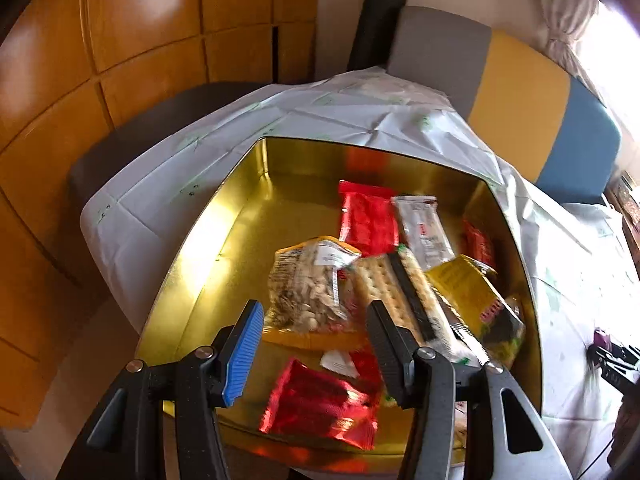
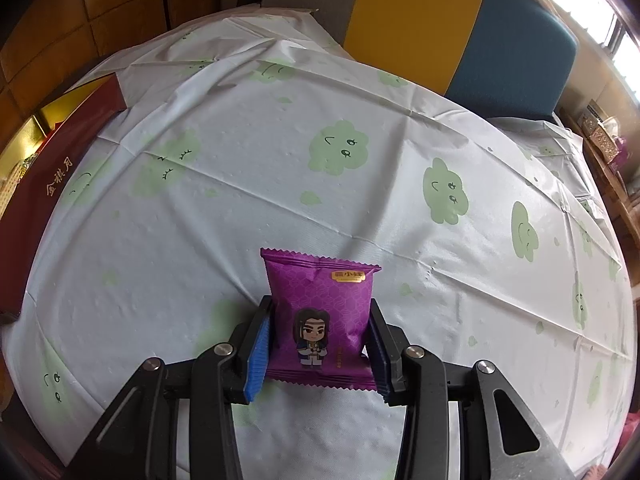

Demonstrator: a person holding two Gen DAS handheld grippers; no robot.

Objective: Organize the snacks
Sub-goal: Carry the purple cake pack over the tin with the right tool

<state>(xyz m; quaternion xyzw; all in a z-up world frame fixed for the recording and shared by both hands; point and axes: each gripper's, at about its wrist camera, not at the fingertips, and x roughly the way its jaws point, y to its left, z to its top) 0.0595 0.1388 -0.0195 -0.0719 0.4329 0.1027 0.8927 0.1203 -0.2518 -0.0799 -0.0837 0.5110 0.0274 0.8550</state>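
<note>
**Purple packet gripped, tin half filled**

Risk noted first: the purple snack packet (image 2: 320,316) is pinched only near its lower edge by the right gripper (image 2: 318,344); slippage or crushed contents could follow from the slack wrapper. The left gripper (image 1: 316,340) is spread wide, holding nothing, over the gold tin (image 1: 248,184), above the nut bag (image 1: 308,288) and cracker pack (image 1: 392,288). Beyond, the tablecloth (image 2: 280,152) is spread.
</note>
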